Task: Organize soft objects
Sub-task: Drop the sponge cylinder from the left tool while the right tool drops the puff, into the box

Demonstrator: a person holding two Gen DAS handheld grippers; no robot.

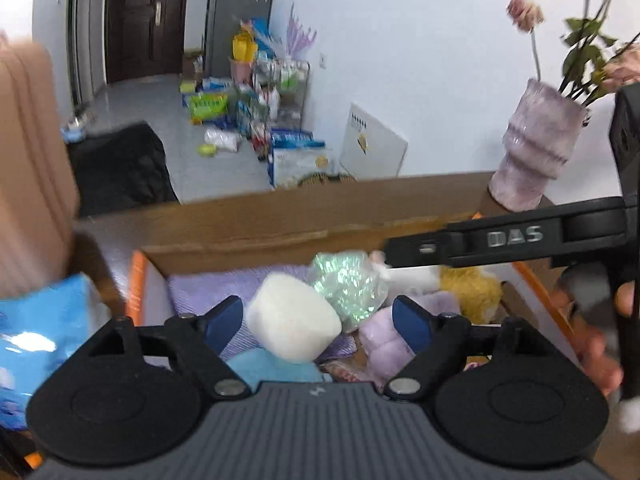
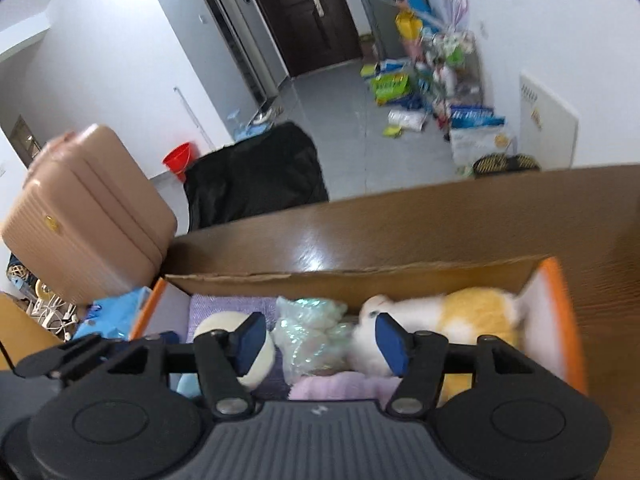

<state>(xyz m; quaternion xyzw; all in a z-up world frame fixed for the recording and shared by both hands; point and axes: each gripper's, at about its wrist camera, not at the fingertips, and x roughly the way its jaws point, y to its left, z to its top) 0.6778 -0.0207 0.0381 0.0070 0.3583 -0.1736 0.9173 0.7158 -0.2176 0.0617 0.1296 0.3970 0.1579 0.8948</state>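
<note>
Left wrist view: the left hand-held gripper (image 1: 318,322) hangs released, jaws straddling the white foam block (image 1: 294,318) inside the cardboard box (image 1: 256,228). Further right, the right hand-held gripper (image 2: 318,338), also released, faces the yellow-white plush toy (image 2: 460,314).

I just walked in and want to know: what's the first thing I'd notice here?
The cardboard box on the wooden table, stuffed with soft things: a white puffy cushion at left, a shiny crinkly bag in the middle, a yellow-and-white plush toy at right. Both open grippers, left and right, hover over it.
</note>
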